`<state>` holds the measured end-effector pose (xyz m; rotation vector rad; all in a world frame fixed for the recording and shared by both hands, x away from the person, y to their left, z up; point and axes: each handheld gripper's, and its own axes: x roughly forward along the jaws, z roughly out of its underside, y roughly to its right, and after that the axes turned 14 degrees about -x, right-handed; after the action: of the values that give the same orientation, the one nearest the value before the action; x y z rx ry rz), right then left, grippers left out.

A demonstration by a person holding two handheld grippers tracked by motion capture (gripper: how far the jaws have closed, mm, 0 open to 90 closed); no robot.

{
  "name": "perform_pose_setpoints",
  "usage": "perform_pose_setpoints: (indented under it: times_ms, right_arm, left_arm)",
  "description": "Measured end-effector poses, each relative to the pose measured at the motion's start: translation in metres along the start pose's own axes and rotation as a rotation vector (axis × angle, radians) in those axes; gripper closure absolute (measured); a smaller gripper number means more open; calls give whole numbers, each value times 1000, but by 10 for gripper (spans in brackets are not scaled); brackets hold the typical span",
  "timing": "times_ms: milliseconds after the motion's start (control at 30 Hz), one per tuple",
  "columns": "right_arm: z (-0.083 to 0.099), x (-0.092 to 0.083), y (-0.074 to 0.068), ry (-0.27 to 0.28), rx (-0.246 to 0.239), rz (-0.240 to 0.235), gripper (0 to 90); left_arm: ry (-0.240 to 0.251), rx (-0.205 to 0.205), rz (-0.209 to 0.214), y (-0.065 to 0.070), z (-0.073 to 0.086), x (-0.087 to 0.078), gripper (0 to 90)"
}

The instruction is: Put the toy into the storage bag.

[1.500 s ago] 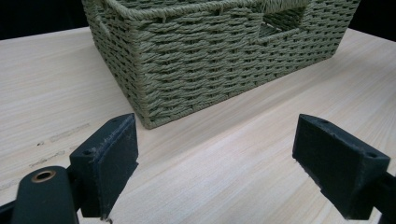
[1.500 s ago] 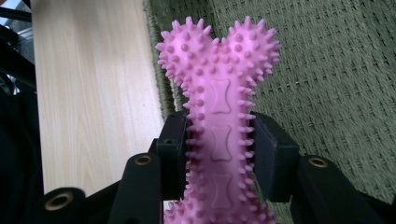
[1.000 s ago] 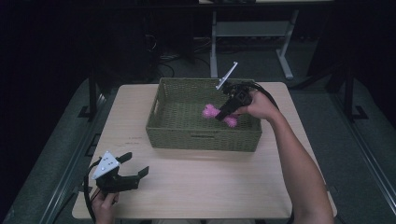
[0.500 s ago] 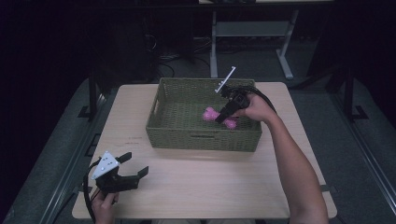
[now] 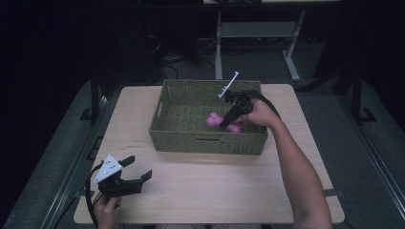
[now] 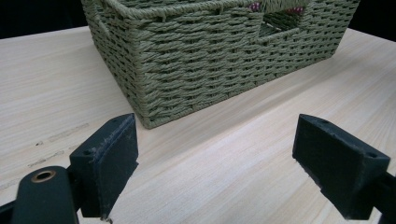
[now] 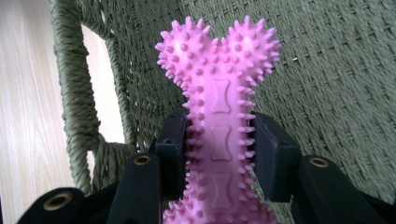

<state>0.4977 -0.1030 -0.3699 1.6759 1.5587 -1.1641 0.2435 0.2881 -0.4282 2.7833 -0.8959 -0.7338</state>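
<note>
The right tool [image 5: 228, 120] sits just right of centre in the high view, down inside the green woven basket [image 5: 165, 125], and it is clenched on a pink spiky bone-shaped chew toy [image 5: 215, 119]. In the right tool's own view the two black jaws press on the toy's [image 7: 219, 116] narrow shaft from either side, and the knobbed, two-lobed end rises toward the top of the frame, straight out ahead of the jaws. So the toy's long axis runs along the tool's own line, not across it. Behind the toy lies the basket's woven inside [image 7: 336, 70], with a handle opening at the left of that frame through which pale wood shows.

From above, the toy lies low in the right half of the basket, its free end pointing left of the tool toward the basket's middle. Whether it already rests on the basket floor cannot be told. Judging by this, the step in hand is setting the toy down in the basket; what the coming move turns on is that the woven floor lies just beyond the toy's free end, so letting go should leave it lying flat.

The left tool [image 5: 135, 171], at the lower left of the high view, rests on the desk [image 5: 229, 186] well apart from the basket. Its jaws stand released and hold nothing, with the basket's outer wall [image 6: 210, 60] ahead of them. The right hand is clearly the nearer one.
</note>
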Motion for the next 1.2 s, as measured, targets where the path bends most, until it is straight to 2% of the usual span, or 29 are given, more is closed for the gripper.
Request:
perform_pose_setpoints:
  times_ms: [467,633,1200]
  right_arm:
    - [5,17,3,-34,18,-18,571]
    - [6,15,2,-11,32,-27,534]
    - [7,10,-1,-19,39,-6,500]
  left_arm:
    - [-1,0,1,0,0,0,138]
    - [-1,2,1,1,0,0,138]
    - [-2,-5,-3,0,0,2,139]
